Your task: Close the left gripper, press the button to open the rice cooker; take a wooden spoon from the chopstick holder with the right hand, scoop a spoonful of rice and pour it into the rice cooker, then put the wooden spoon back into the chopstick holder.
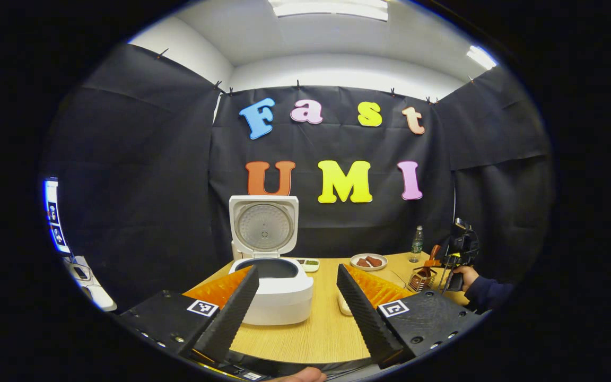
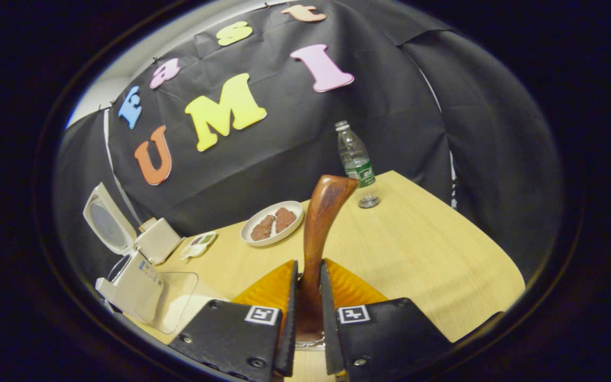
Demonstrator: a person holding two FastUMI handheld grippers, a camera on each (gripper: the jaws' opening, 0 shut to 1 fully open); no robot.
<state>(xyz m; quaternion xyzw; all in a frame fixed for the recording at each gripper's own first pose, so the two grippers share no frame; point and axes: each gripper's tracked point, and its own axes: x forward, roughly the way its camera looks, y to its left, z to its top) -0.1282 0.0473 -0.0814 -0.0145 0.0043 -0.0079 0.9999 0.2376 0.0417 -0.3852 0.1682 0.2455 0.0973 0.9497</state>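
Right gripper view: reddish-brown wooden spoon handle (image 2: 320, 223) stands upright at 6 o'clock, clamped between the right gripper (image 2: 308, 297) fingers. Judged rigid, light, smooth; hold mid-handle. White rice cooker (image 2: 136, 276) sits at 8 o'clock, lid raised. Left gripper (image 1: 297, 297) is spread wide, holding nothing.

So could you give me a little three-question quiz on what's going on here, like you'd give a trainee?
1. True or false: the rice cooker has its lid up.
2. What does the right tool hold? A) bottle B) wooden spoon C) plate
3. Fill in: the left tool is ____ (open/shut).

Key:
1. True; the lid stands upright.
2. B; both fingers press the wooden spoon handle.
3. Open; nothing lies between its fingers.
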